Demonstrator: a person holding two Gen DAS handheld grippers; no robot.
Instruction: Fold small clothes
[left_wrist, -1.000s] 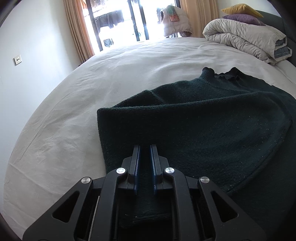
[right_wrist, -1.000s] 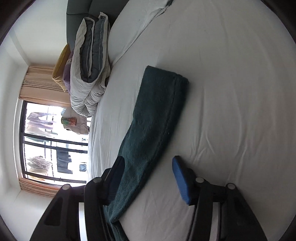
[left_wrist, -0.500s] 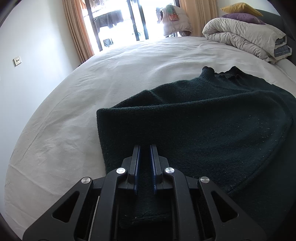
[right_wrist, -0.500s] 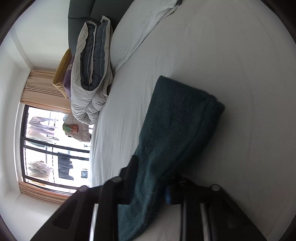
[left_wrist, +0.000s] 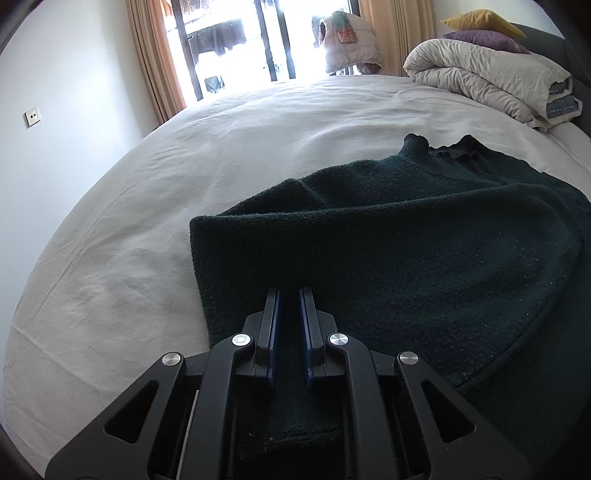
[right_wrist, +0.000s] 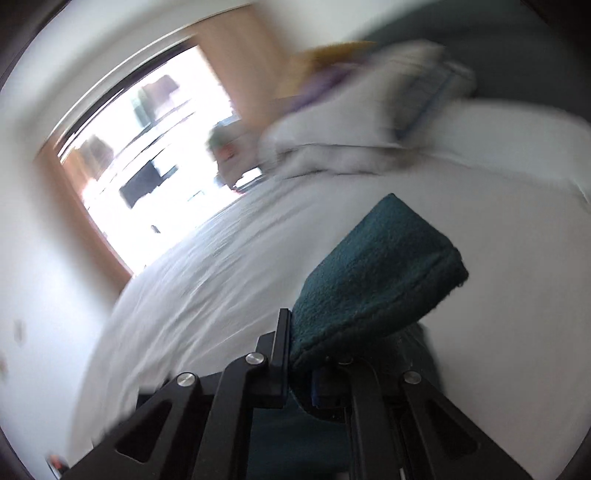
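**Both grippers hold the sweater: carry the sleeve over evenly**

The dark green sweater lies on the white bed. The left gripper is clamped narrow on its near edge. The right gripper is closing, and its jaws already pinch the sleeve (that view is blurred). To fold well, I think the left side should anchor the cloth while the sleeve goes flat across the body, without twisting.

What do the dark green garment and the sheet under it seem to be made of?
The garment looks like thick knitted wool or acrylic: fuzzy matte nap, ribbed collar, pale lint specks. The sheet looks like smooth woven cotton or a blend: matte white with fine soft creases.
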